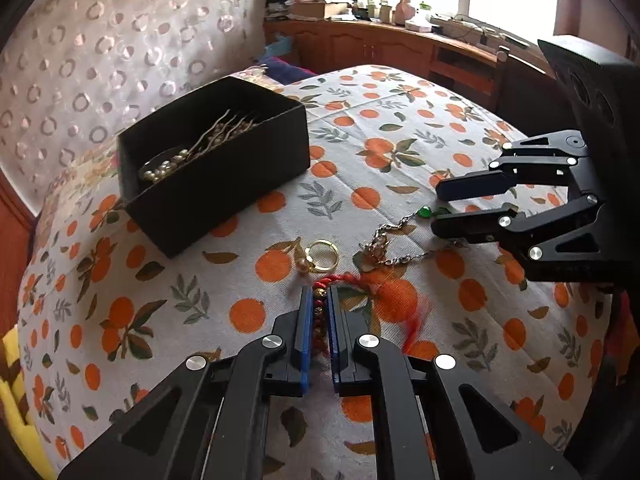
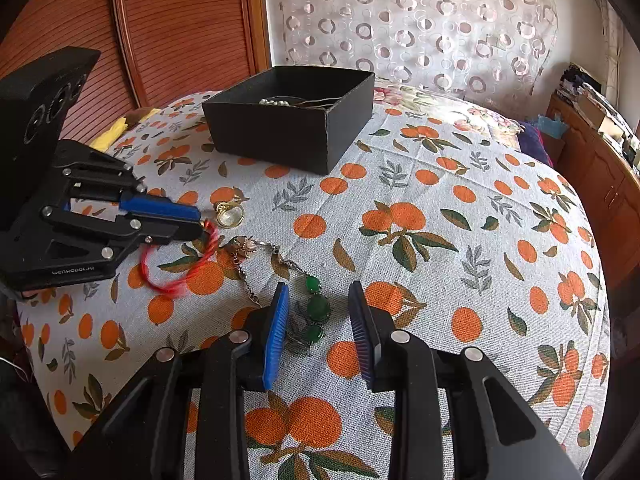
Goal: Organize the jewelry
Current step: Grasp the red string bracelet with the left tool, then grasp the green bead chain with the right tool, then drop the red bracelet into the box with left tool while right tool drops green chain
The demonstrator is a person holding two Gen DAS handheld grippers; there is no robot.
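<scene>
Left tool (image 1: 320, 300) clamping red bracelet (image 2: 188, 268), right tool (image 2: 320, 300) parted, orange-print bedspread (image 2: 460, 240), curtain (image 2: 420, 20)

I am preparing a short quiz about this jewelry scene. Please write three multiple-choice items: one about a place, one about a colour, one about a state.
1. Where does the gold ring lie?
A. in the black box
B. on the orange-print cloth
C. between the right jaws

2. What colour are the stones of the pendant necklace?
A. green
B. blue
C. white

3. How do the left gripper jaws stand?
A. wide open over the ring
B. shut on the red cord bracelet
C. shut on nothing

Key: 1 B, the ring rests on the cloth in front of the black box. 2 A, the stones show green near the right gripper. 3 B, the blue pads press on the beaded cord.
</scene>
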